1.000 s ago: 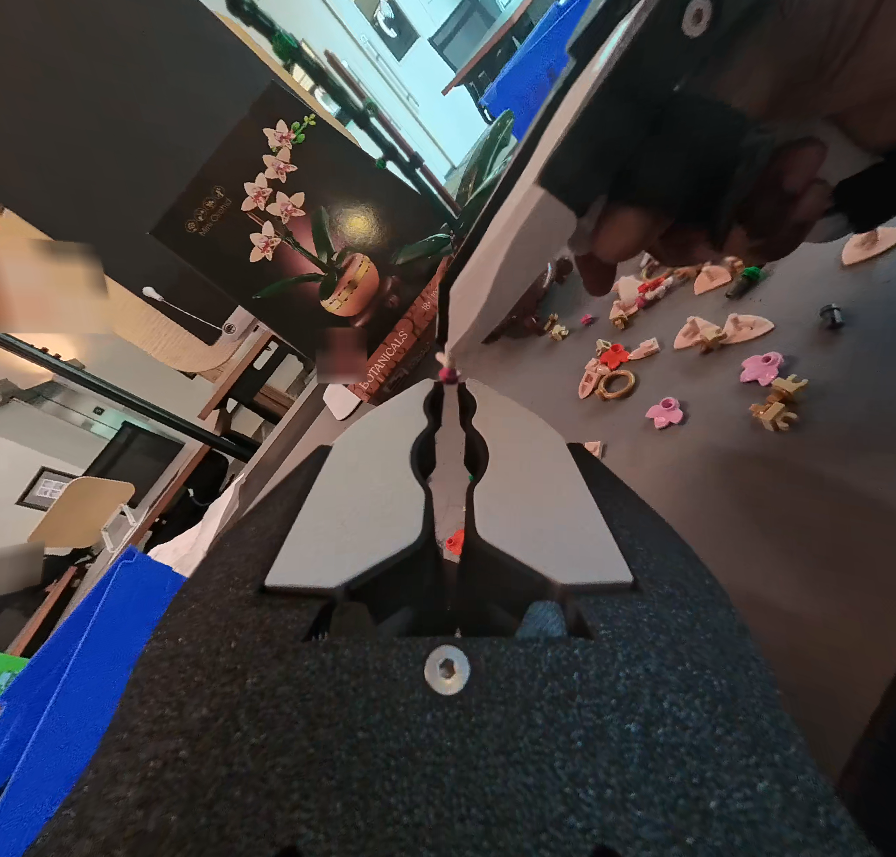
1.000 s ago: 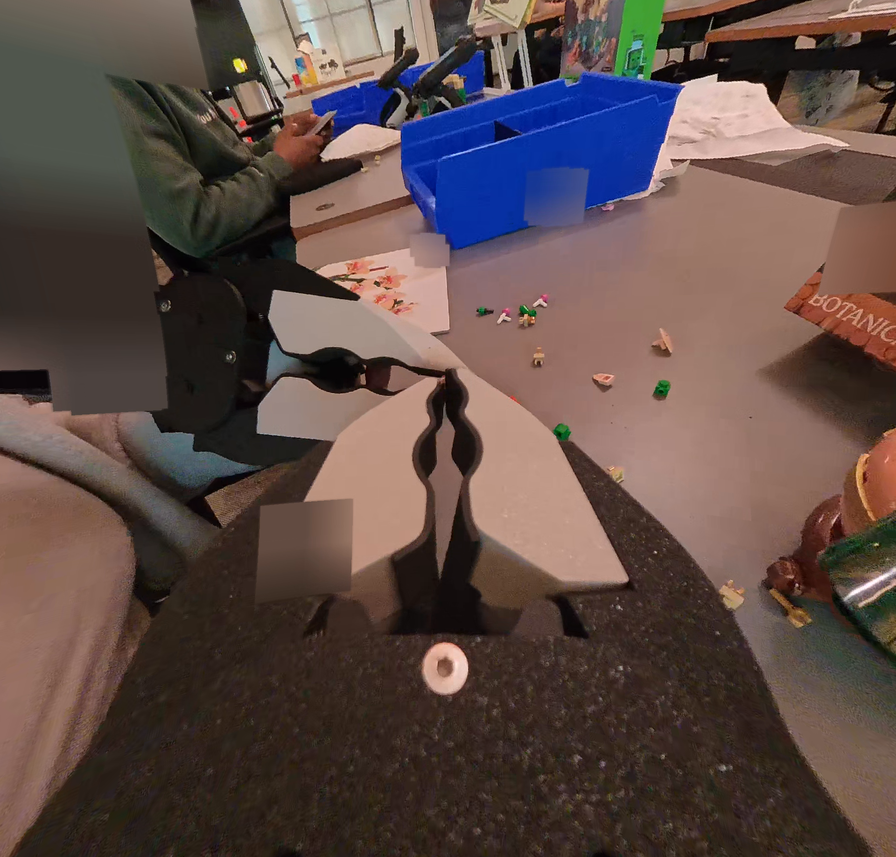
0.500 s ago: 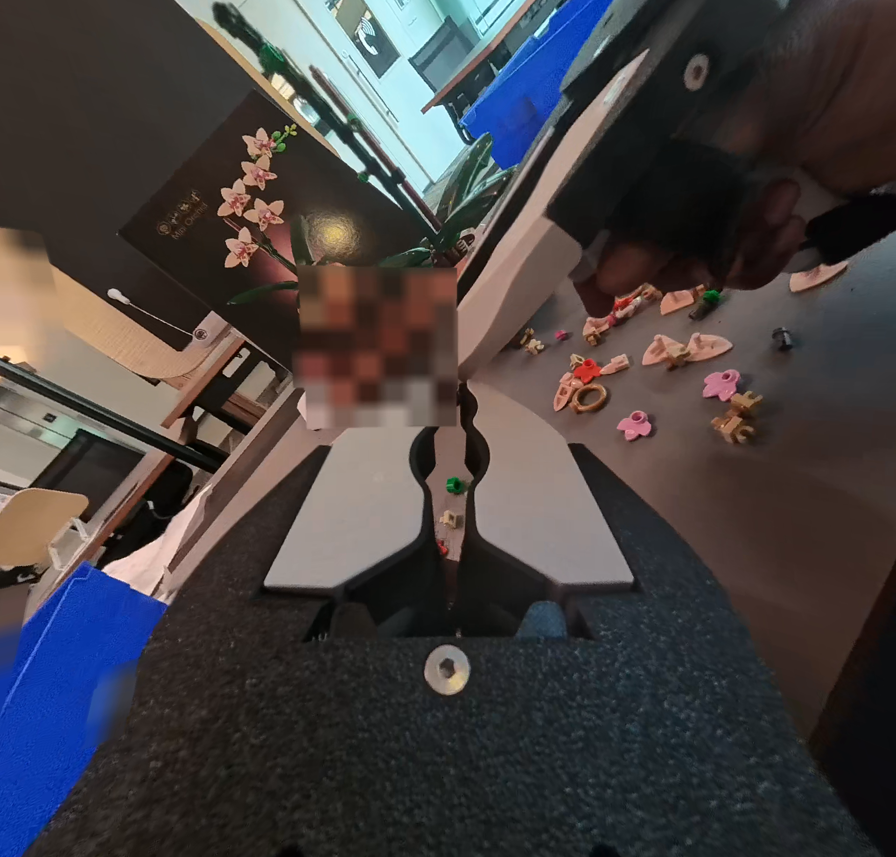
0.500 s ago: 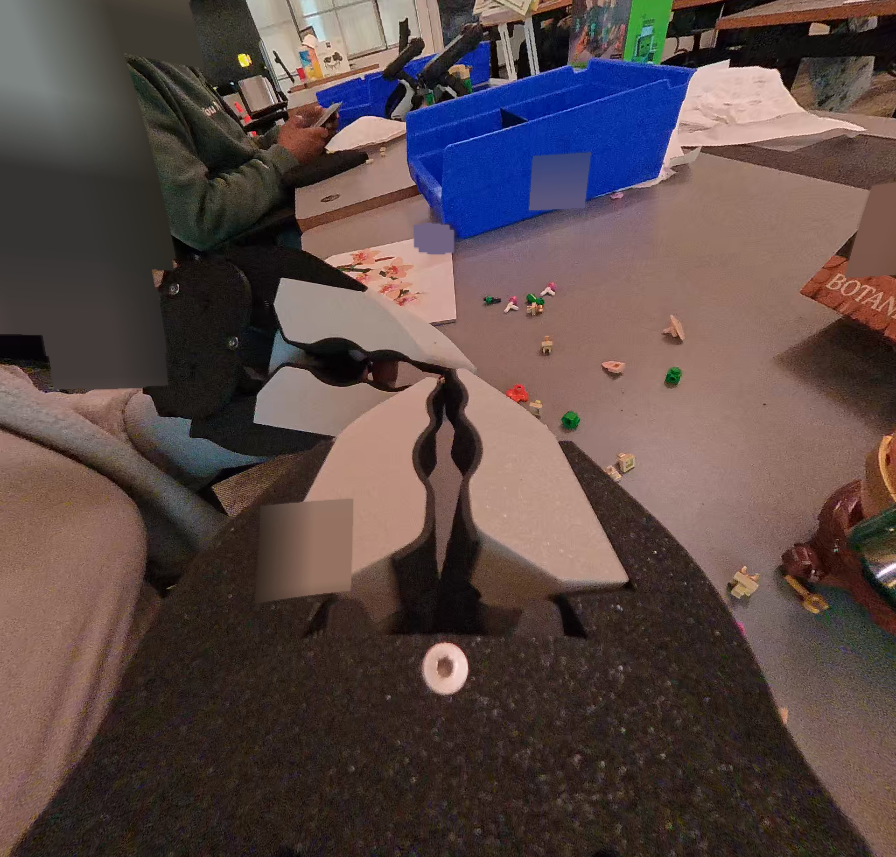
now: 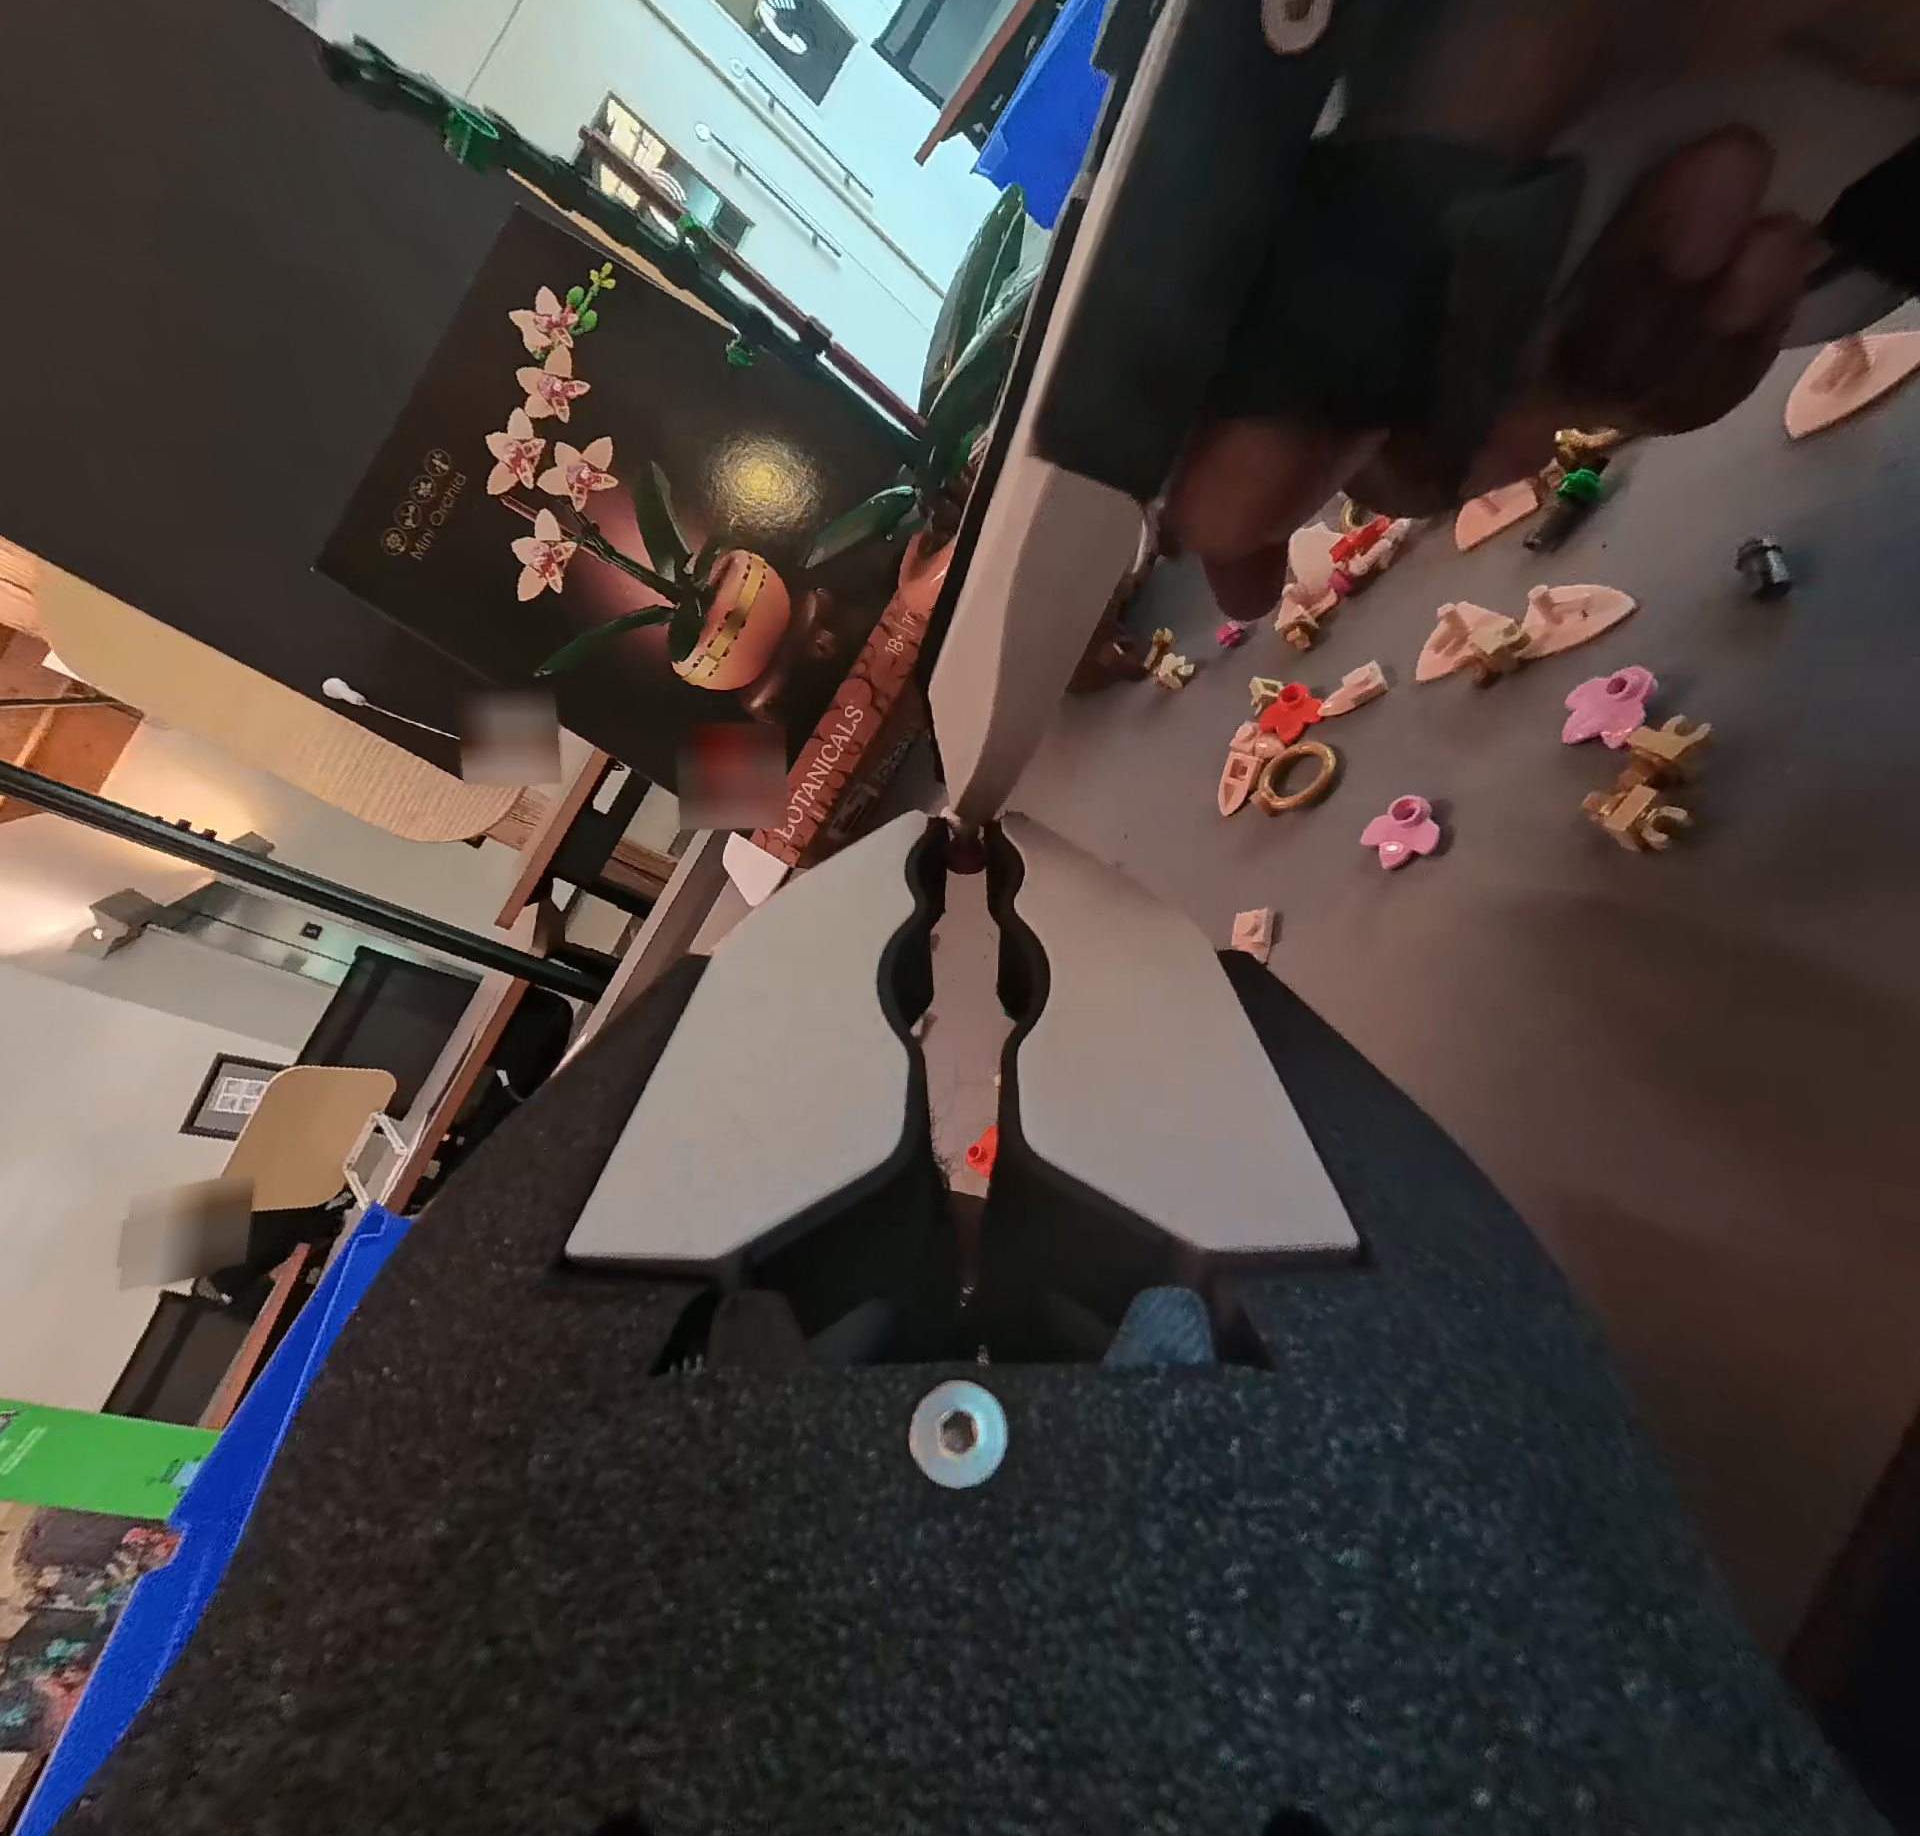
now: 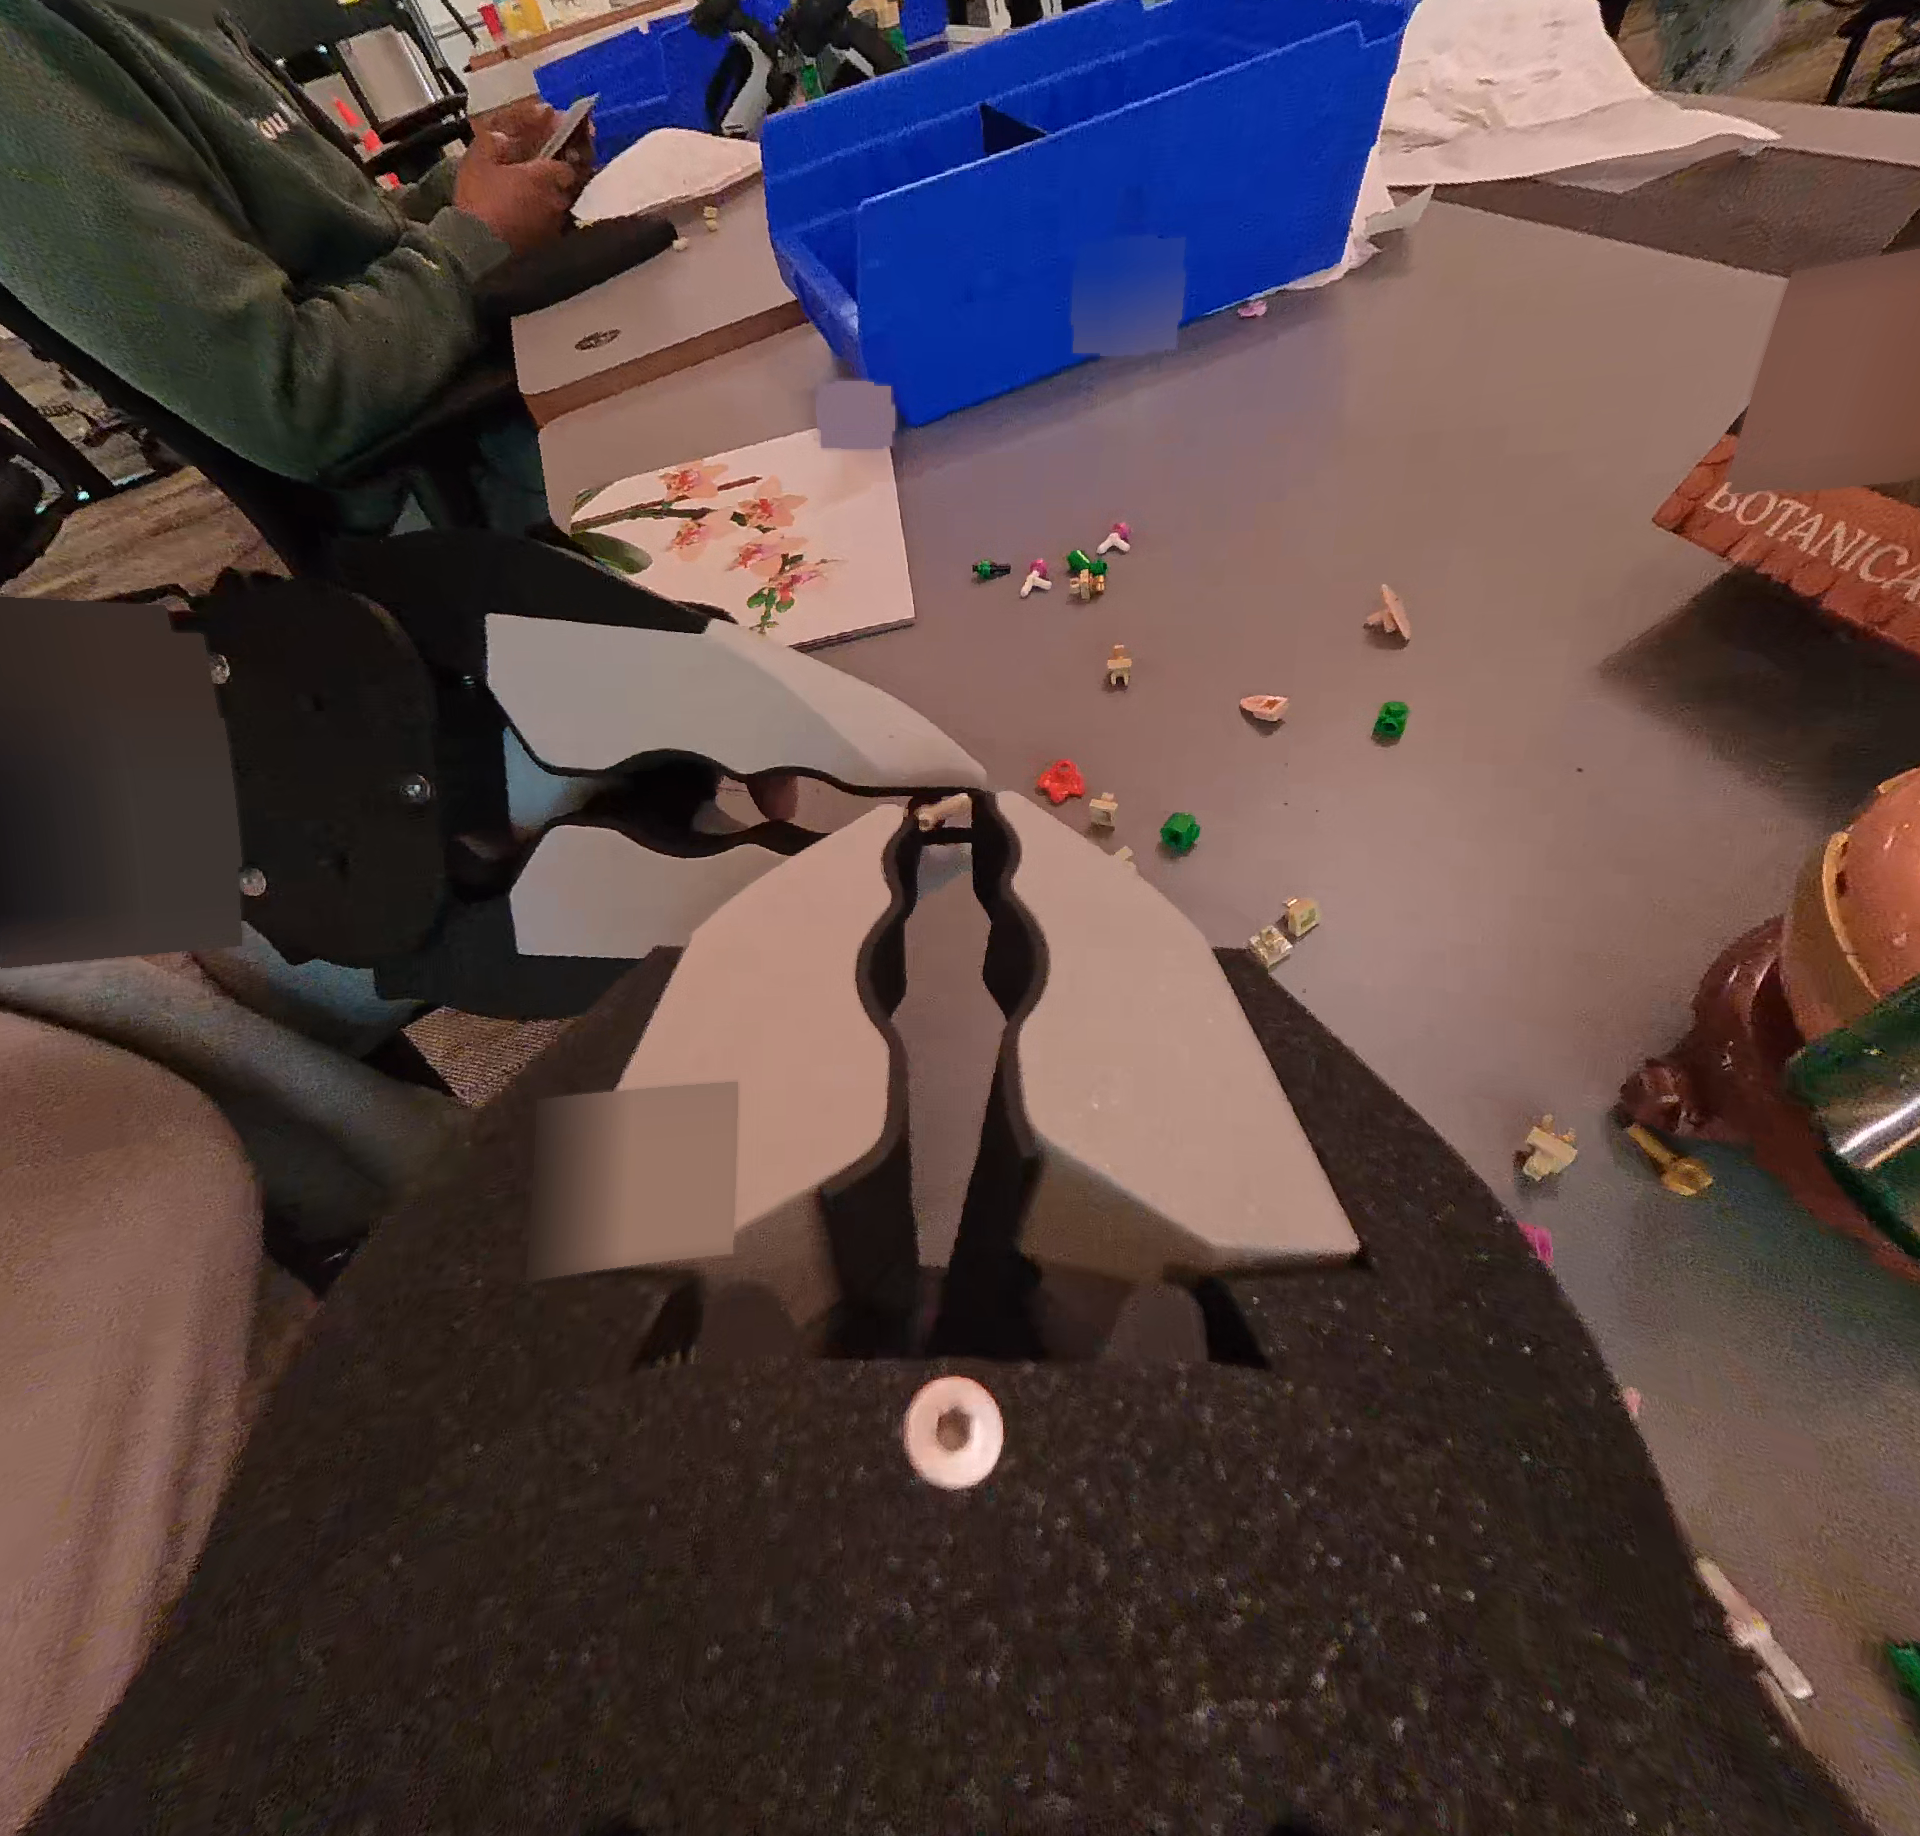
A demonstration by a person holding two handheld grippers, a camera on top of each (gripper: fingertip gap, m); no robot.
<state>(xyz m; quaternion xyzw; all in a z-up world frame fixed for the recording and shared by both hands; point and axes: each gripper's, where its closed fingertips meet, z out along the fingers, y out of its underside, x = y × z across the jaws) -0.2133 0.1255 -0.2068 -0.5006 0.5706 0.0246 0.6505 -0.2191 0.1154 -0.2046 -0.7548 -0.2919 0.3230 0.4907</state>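
My left gripper [image 5: 964,830] is shut on a tiny dark pink and cream toy piece [image 5: 964,854] at its tips. My right gripper [image 5: 964,794] comes down from the upper right in the left wrist view, held by a hand [image 5: 1558,384], and meets the left one tip to tip. In the right wrist view, my right gripper [image 6: 951,812] stands a little open. The piece's cream pin [image 6: 943,807] lies between its tips. My left gripper [image 6: 975,794] comes in from the left there, shut. Both are above the grey table [image 6: 1455,436].
Loose toy pieces lie about: pink flowers [image 5: 1397,830], a gold ring [image 5: 1299,773], a red piece [image 6: 1060,778], green studs [image 6: 1179,830]. A dark orchid box [image 5: 623,539], a blue bin [image 6: 1091,228], a booklet [image 6: 758,539] and a brown pot model [image 6: 1849,1007] stand around. A person in green [image 6: 208,228] sits at the left. Less than 4 cm separates the two grippers' tips.
The two grippers have come together tip to tip. The right gripper's jaws have opened a little around the piece's pin. The left gripper has stayed shut on the piece.
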